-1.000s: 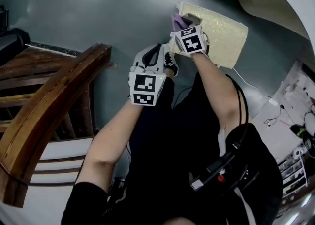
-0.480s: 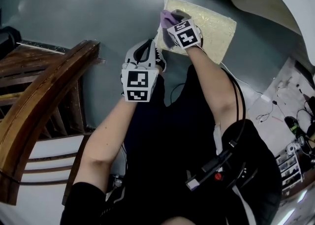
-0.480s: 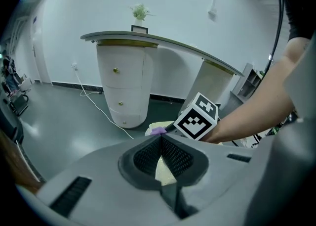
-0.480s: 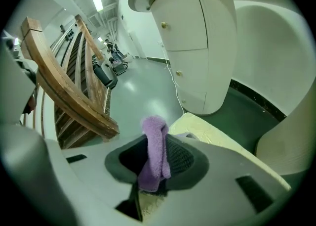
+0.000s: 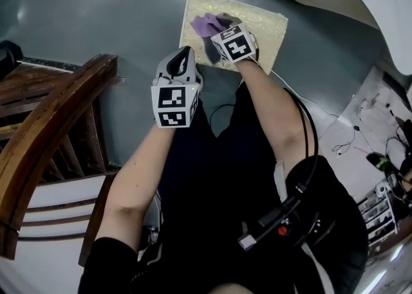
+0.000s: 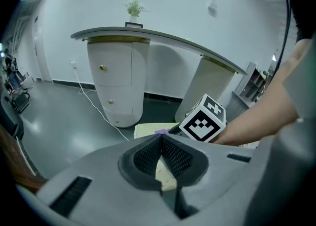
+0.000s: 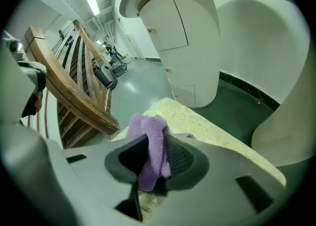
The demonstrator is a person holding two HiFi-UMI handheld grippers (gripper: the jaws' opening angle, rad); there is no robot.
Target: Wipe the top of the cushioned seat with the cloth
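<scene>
The seat [image 5: 273,29] is lying flat on the grey floor [image 5: 96,22], with its edges showing in the head view except where the right arm is crossing the near one. The right gripper [image 5: 219,34] is reaching in over that near edge. It is pinching a purple cloth [image 5: 205,26], which is bunching up between the jaws and spilling out on the seat's left half, close to the left edge. The right half of the seat is lying bare, giving free room that way.

The left gripper [image 6: 160,140] is hovering just beside the seat's near-left corner. Its jaws are meeting at the tips and holding nothing. Bare floor is spreading out to the left of the seat. A wooden frame [image 5: 45,138] is standing well apart on that side. A white counter [image 6: 118,67] is rising beyond the far edge, with a cable [image 6: 94,109] trailing across the floor in front of it.
</scene>
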